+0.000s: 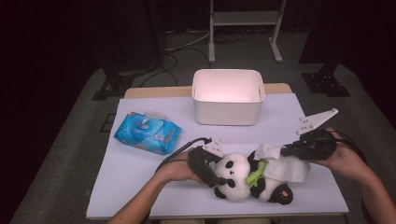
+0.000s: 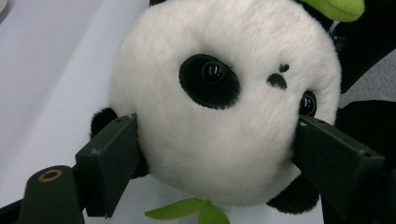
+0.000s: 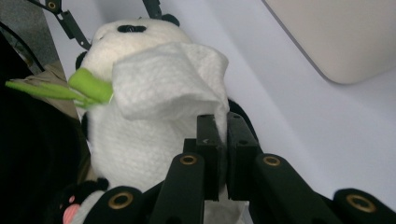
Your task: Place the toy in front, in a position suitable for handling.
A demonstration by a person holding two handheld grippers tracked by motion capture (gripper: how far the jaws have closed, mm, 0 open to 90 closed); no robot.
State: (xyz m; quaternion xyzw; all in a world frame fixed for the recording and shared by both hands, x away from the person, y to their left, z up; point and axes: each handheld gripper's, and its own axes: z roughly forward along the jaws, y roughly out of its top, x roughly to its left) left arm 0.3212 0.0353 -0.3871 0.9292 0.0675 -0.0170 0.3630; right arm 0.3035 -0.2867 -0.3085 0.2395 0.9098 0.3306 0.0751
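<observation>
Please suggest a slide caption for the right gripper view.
Right hand-held gripper, jaws shut on a white wipe, draping it over a plush panda lying on the white table.

Left claw point(image 1: 215, 173) grips plush panda point(image 1: 247, 179) by head, right claw point(image 1: 286, 152) pinches white wipe point(image 1: 285, 164) on its belly.

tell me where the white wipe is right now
In the high view the white wipe lies draped over the panda's belly at the near right, pinched by the right gripper.
</observation>
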